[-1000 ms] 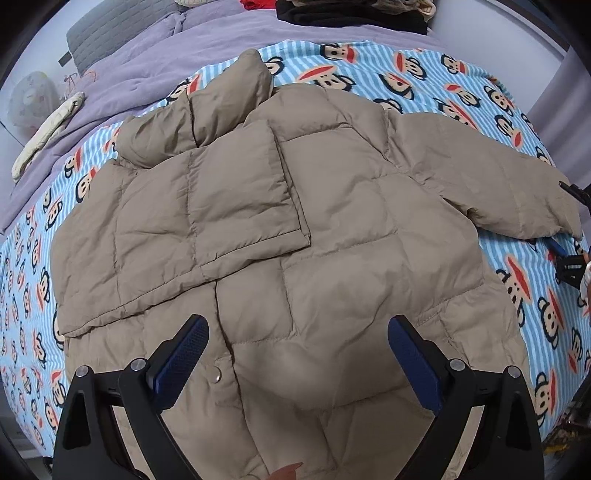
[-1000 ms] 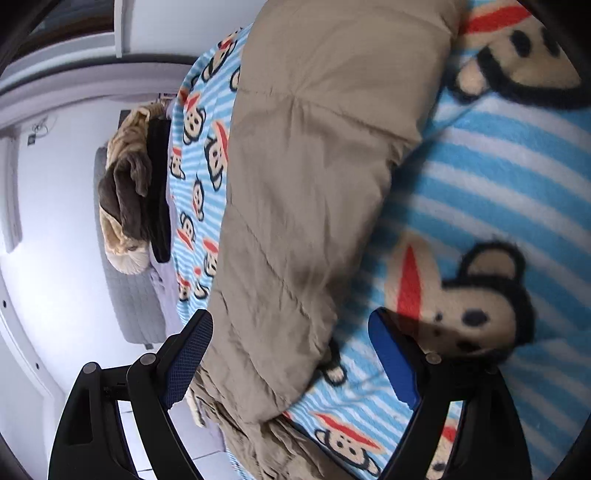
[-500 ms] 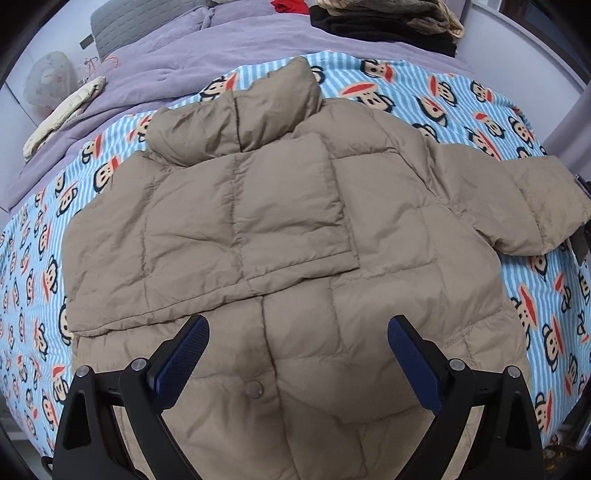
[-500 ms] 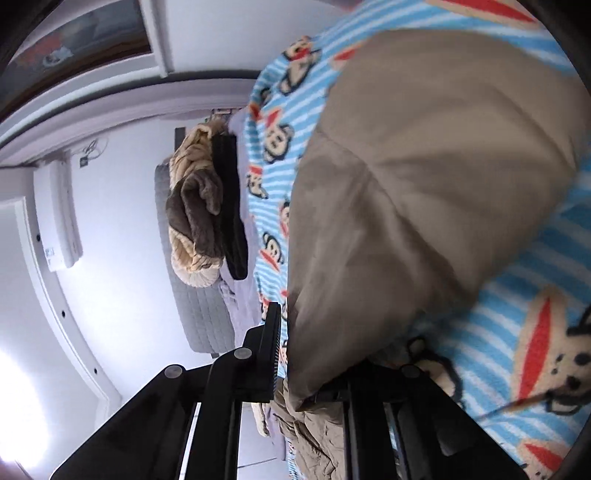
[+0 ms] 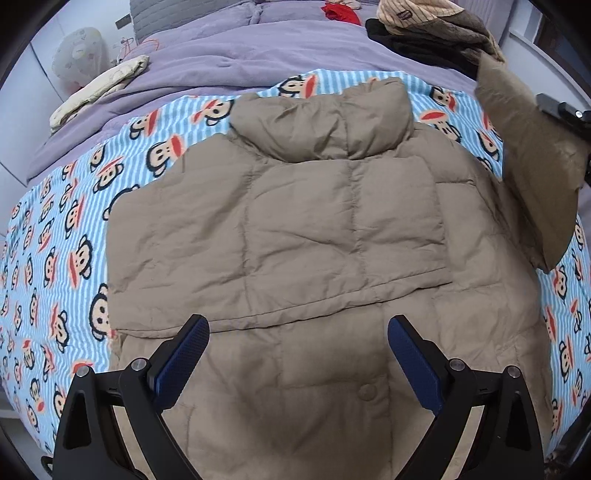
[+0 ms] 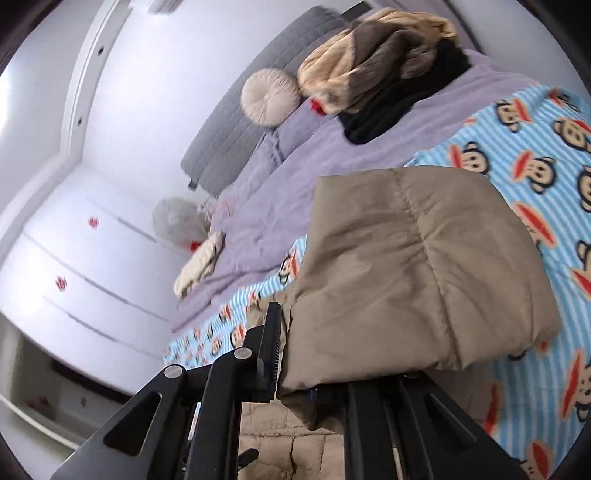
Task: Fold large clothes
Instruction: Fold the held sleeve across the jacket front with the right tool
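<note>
- One sleeve is already laid across the tan puffer jacket (image 5: 295,236), which lies spread over the monkey-print blanket (image 5: 48,258), filling mid-frame.
- Right gripper (image 6: 310,373) is clamped on the other sleeve (image 6: 413,273), lifted at the upper right of the left view.
- Left gripper (image 5: 297,354) hangs above the hem, fingers apart, holding nothing.
- Next, I'd guess: carry that sleeve inward across the chest, then let go.

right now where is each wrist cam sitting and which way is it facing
Left wrist: above the near hem, looking along the open left gripper over the tan puffer jacket toward the purple duvet; its two blue-padded fingers show.
Right wrist: rolled, low at the bed's side, facing the grey headboard; the right gripper clamps the raised jacket sleeve.
Shared: the sleeve, the monkey-print blanket and the clothes pile.
</note>
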Demonstrator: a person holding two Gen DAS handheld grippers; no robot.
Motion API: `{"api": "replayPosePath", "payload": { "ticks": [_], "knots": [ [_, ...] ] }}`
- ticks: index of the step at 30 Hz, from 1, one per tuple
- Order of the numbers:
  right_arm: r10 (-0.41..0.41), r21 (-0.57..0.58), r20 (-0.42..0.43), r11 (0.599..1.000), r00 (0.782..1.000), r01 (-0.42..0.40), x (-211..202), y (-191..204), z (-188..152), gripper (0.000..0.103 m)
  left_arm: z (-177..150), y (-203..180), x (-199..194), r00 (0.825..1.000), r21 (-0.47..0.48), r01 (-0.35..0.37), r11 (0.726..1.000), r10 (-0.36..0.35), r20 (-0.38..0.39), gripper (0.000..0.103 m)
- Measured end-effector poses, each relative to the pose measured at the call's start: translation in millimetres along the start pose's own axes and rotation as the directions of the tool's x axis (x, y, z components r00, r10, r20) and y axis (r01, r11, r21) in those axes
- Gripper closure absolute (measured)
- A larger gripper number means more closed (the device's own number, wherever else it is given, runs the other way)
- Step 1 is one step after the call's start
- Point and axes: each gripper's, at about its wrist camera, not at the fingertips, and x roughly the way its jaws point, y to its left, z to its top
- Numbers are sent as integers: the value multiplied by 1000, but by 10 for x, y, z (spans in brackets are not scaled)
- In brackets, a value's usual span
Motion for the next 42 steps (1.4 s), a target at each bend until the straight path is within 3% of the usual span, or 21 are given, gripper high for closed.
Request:
{"api": "replayPosePath", "payload": {
  "ticks": [3, 7, 14, 16, 17, 18, 21, 25, 26, 28, 30, 34, 38, 41, 42],
  "knots": [
    [-55, -70, -111, 996, 992, 48, 559, 275, -277, 90, 2, 197, 58, 1000, -28, -21, 999, 20, -11, 5],
    [-117, -32, -232, 993, 966, 112, 1161, 230, -654, 90, -1, 392, 129, 1000, -57, -22, 998, 21, -14, 5],
    [-246, -16, -297, 967, 922, 253, 1385, -90, -864, 88, -2, 490, 226, 1000, -64, -1, 998, 0, -11, 5],
    [-234, 8, -297, 969, 926, 248, 1295, -77, -841, 61, 16, 516, 243, 1000, -71, 14, 997, -15, -9, 5],
    [-209, 29, -292, 974, 933, 227, 1220, -52, -823, 27, 29, 537, 253, 1000, -77, 20, 997, -21, -8, 5],
    [-194, 42, -281, 976, 940, 214, 1101, 15, -809, 15, 42, 556, 258, 1000, -88, 25, 996, -26, -9, 5],
    [-143, 120, -226, 978, 964, 173, 789, -23, -773, 15, 98, 647, 275, 998, -138, 57, 989, -58, 0, 5],
    [-104, 368, -135, 918, 985, 148, 495, -449, -725, 18, 165, 717, 274, 996, -157, 92, 983, -90, 21, 5],
    [-100, 409, -116, 902, 988, 139, 466, -531, -699, 26, 176, 729, 264, 994, -154, 105, 982, -102, 29, 5],
    [-109, 467, -76, 874, 991, 132, 435, -635, -625, 51, 188, 761, 237, 990, -153, 138, 979, -133, 43, 5],
    [-123, 470, -46, 873, 991, 130, 433, -642, -547, 87, 194, 821, 215, 982, -161, 185, 969, -178, 57, 5],
    [-108, 288, -45, 951, 993, 116, 584, -222, -352, 89, 210, 996, 146, 952, -214, 304, 928, -288, 103, 5],
    [-82, 21, -142, 996, 987, 86, 949, 466, -430, 89, 279, 1207, 52, 902, -283, 430, 857, -391, 184, 5],
    [-107, -130, -283, 989, 953, 73, 1287, 845, -752, 88, 346, 1292, 33, 866, -306, 498, 811, -452, 213, 5],
    [-140, -175, -323, 981, 936, 86, 1390, 926, -885, 80, 363, 1294, 40, 856, -305, 516, 801, -471, 212, 5]
  ]
}}
